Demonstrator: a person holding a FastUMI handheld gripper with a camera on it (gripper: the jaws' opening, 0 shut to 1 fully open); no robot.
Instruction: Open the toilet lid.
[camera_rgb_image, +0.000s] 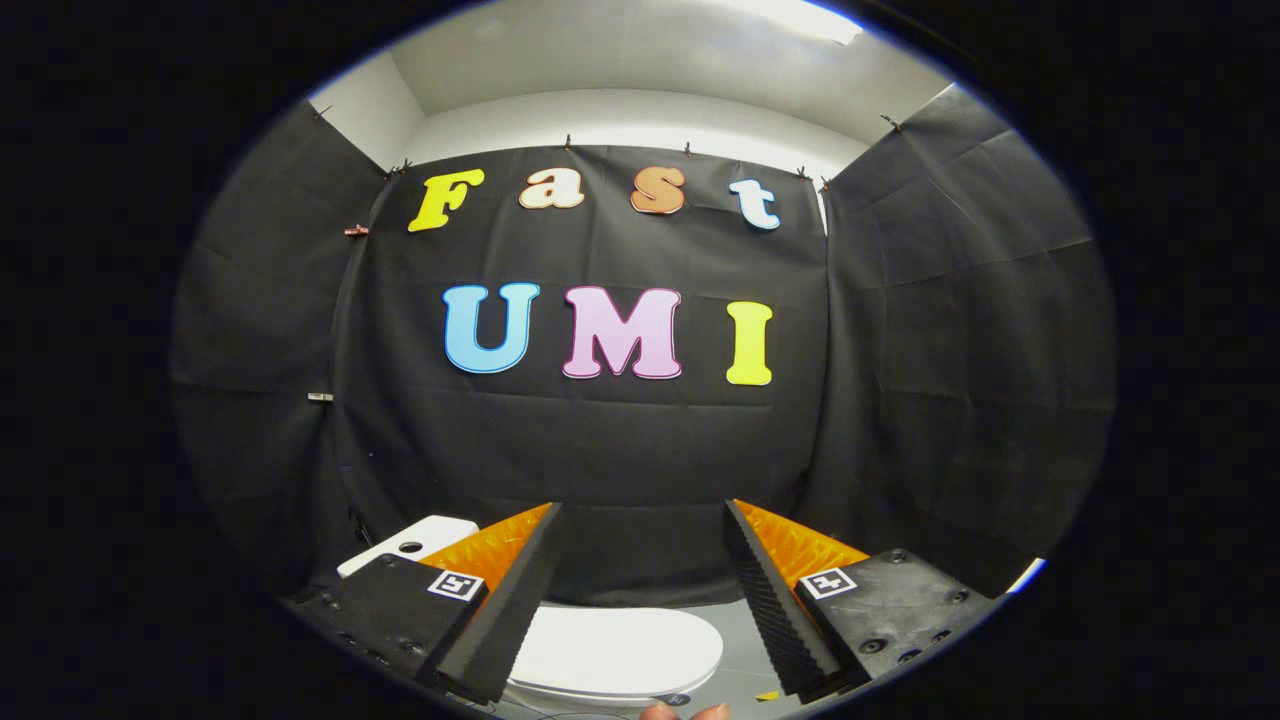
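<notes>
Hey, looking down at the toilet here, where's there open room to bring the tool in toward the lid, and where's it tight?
The tool is open, with nothing between its fingers, and the closed toilet lid lies below that gap. The grey floor beside the lid, toward the black cloth wall, is bare. Tighter on the other side, where the white tank top sits close behind one finger.
</notes>
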